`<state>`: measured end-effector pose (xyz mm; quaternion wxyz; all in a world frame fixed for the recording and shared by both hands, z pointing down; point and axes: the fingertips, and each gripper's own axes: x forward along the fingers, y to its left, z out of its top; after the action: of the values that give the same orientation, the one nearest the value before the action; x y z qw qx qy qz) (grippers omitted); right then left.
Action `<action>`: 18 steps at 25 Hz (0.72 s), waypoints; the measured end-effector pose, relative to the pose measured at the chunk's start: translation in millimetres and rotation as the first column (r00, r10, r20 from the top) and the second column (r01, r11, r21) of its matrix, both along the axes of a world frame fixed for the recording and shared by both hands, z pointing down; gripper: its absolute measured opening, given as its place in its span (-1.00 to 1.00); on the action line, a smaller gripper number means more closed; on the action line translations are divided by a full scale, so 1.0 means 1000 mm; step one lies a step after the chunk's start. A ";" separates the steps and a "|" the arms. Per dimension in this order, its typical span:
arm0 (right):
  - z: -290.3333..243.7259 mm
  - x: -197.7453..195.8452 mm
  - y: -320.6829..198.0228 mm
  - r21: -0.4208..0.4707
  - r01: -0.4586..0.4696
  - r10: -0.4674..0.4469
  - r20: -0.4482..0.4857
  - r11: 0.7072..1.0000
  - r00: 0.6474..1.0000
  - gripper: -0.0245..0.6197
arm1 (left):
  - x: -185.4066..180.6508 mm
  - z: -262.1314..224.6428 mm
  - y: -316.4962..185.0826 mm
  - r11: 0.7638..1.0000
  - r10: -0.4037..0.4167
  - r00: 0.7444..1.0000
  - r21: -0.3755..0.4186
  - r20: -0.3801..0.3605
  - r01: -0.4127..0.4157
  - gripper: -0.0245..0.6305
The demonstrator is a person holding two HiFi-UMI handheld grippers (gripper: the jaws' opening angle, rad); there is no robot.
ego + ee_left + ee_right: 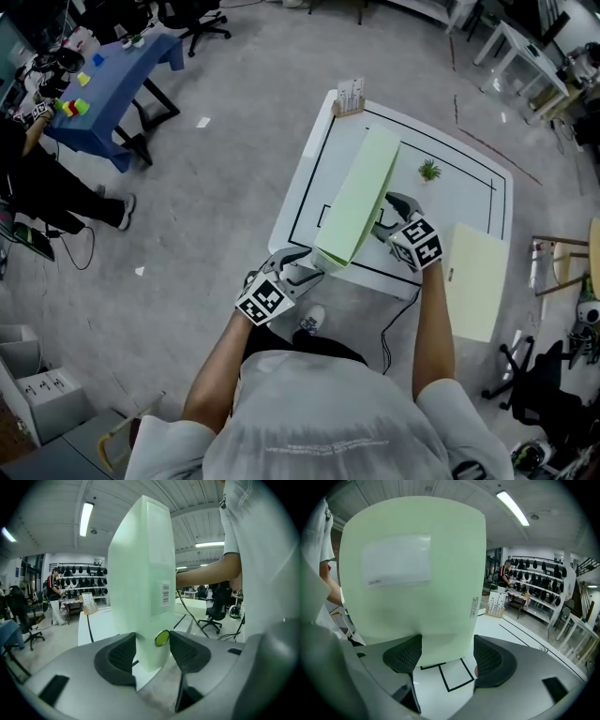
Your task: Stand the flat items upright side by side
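Observation:
A pale green flat file box [361, 192] is tilted over the white table [469, 202], its near end towards me. My left gripper [309, 267] is shut on that near end; in the left gripper view its pads press both sides of the box [140, 573] beside a round green snap [162, 638]. My right gripper [386, 217] is shut on the box's right side; in the right gripper view the box [412, 583] with its white label [396, 560] fills the gap between the pads. A second pale flat item [476, 281] lies at the table's right edge.
A small green plant [429, 171] and a card stand [350, 97] sit towards the table's far side. Black lines mark a rectangle on the tabletop. A blue table [112, 84] with coloured blocks and a person [37, 192] are at the far left.

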<state>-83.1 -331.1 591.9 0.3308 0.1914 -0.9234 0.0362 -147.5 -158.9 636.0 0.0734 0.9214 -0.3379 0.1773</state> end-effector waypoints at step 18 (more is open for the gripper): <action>0.015 -0.010 -0.015 0.033 0.013 -0.009 -0.124 0.999 0.992 0.21 | 0.003 -0.009 -0.036 0.998 -0.063 0.998 -0.015 0.000 0.063 -0.35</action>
<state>-93.2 -345.8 606.7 0.3844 0.1937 -0.9026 0.0067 -144.8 -194.8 626.6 0.0860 0.9098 -0.3653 0.1774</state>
